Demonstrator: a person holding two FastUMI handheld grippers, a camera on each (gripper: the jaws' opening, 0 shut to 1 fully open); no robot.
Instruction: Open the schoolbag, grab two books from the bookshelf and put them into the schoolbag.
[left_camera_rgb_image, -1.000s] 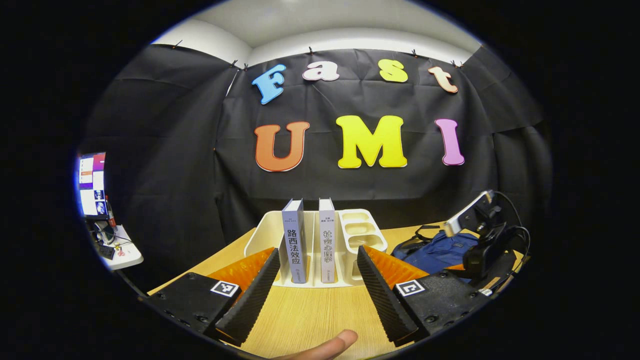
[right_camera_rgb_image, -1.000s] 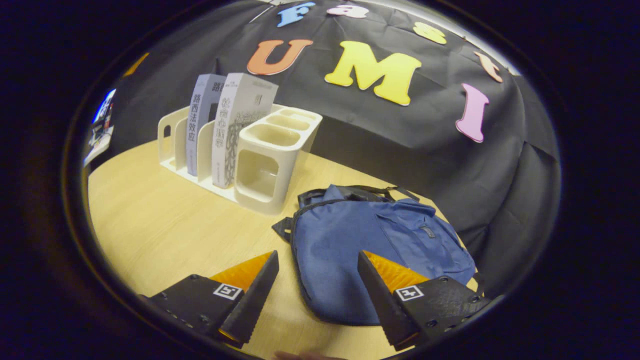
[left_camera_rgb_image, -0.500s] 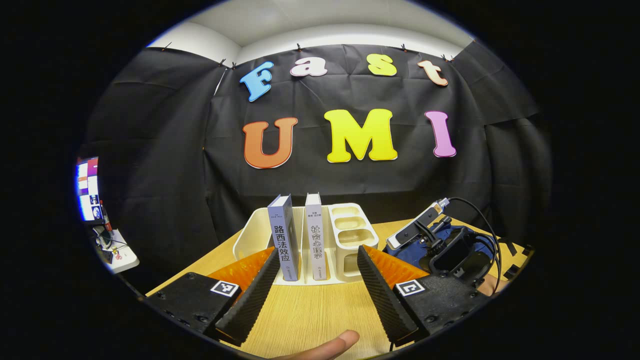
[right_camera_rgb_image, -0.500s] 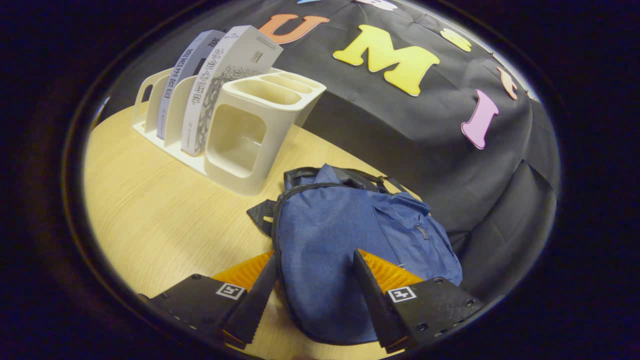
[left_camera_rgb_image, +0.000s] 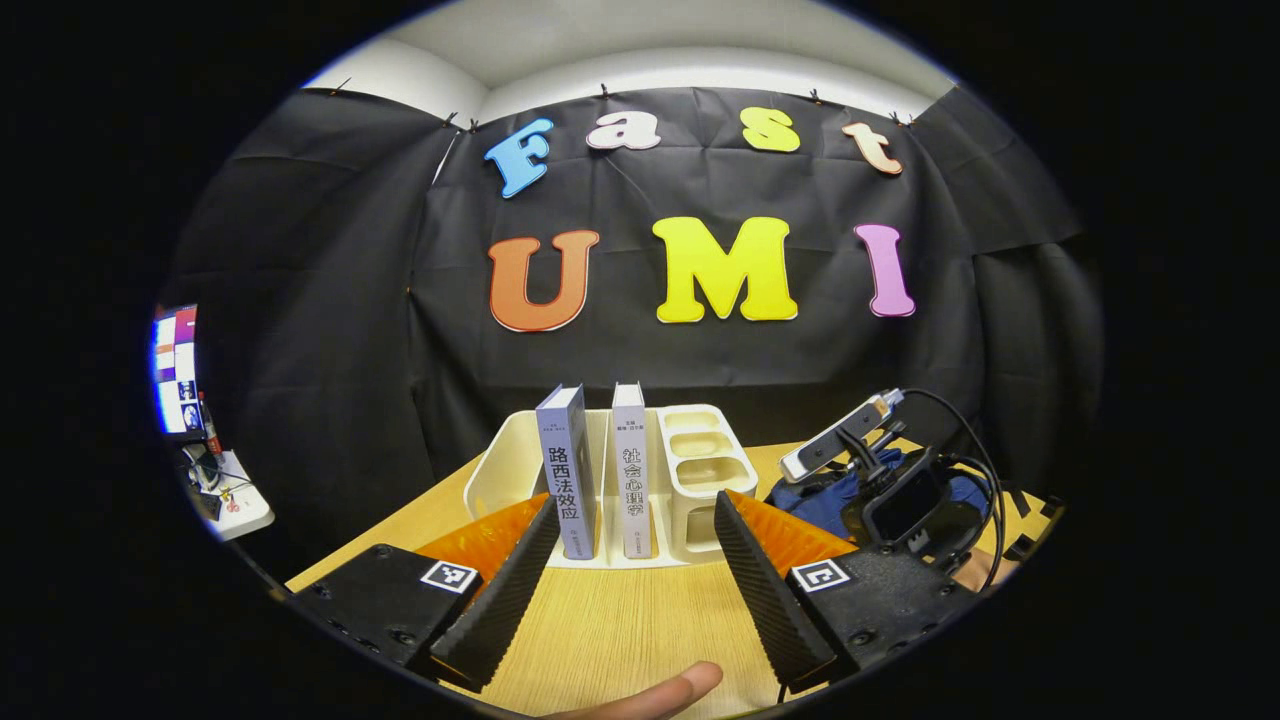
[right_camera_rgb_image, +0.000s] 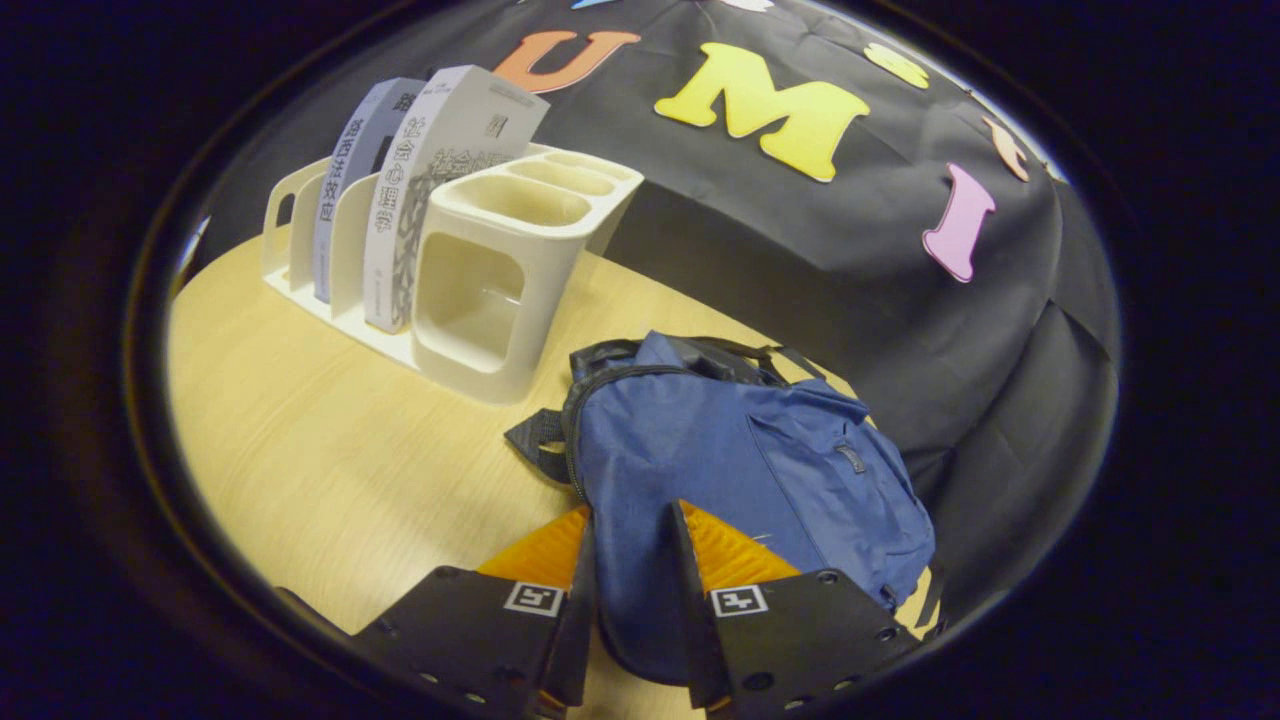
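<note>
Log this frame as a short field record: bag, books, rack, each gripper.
schoolbag: blue, lying on the table, zip looks closed
books: two, upright in the rack
rack: cream, left of the bag in the right gripper view
left gripper: open, facing the books
right gripper: fingers closed in on the bag's near edge

Booth hung with black cloth, wooden table in front

A light wooden table (left_camera_rgb_image: 620, 625) stands against a black cloth wall (left_camera_rgb_image: 330, 330) that wraps round the back and both sides, creased and pinned up with small clips along its top edge. Above the cloth a pale ceiling (left_camera_rgb_image: 640, 45) shows, evenly lit. Off to the left, past the cloth, a lit screen (left_camera_rgb_image: 176, 368) stands over a small white side table (left_camera_rgb_image: 240, 508) with cluttered bits on it.
</note>
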